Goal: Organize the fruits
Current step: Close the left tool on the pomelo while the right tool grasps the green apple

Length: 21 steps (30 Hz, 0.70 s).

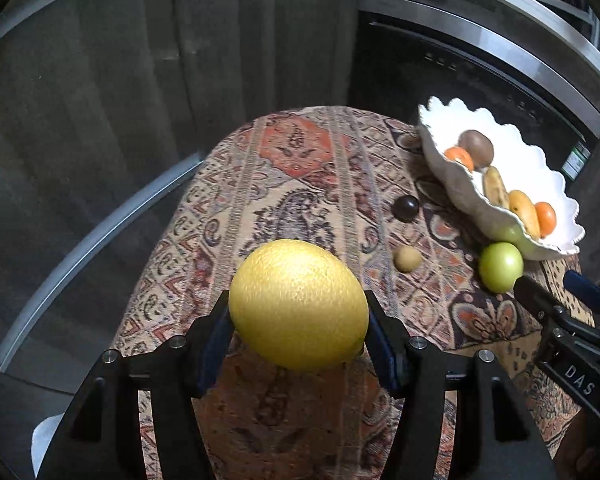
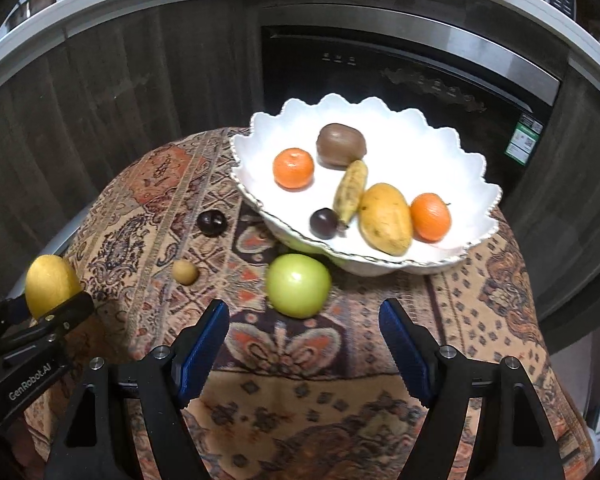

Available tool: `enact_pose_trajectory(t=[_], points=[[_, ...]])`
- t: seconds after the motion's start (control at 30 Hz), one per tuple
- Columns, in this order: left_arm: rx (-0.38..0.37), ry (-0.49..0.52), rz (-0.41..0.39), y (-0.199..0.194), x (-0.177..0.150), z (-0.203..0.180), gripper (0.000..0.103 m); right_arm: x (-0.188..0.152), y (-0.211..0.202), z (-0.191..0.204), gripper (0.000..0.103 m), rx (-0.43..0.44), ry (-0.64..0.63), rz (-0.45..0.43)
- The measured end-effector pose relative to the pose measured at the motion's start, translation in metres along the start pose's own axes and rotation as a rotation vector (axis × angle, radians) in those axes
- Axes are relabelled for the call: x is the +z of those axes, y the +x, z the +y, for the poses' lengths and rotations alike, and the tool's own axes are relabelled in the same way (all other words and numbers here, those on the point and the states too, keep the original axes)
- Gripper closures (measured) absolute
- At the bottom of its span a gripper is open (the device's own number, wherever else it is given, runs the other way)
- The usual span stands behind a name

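We grip a large round yellow citrus fruit (image 1: 299, 306), firm and pebbly, across its middle in our left gripper (image 1: 298, 334), while our right gripper (image 2: 303, 344) hangs open near a smooth green apple (image 2: 299, 290).

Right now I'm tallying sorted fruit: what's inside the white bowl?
White bowl: kiwi, two oranges, banana, mango, dark plum. Anything beneath them is hidden.
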<state>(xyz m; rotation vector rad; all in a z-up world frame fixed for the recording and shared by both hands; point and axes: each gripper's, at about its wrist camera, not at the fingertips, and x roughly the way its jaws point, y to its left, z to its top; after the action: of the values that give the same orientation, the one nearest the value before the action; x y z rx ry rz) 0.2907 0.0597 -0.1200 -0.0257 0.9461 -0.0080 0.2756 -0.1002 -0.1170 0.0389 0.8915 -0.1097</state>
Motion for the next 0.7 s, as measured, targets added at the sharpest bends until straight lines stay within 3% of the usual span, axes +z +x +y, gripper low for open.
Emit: enact_pose_trajectory(t=[0.7], points=[[-0.007, -0.039, 0.020, 0.034, 0.013, 0.007, 0.043, 0.012, 0.064, 0.005, 0.026, -0.027, 0.062, 0.081]])
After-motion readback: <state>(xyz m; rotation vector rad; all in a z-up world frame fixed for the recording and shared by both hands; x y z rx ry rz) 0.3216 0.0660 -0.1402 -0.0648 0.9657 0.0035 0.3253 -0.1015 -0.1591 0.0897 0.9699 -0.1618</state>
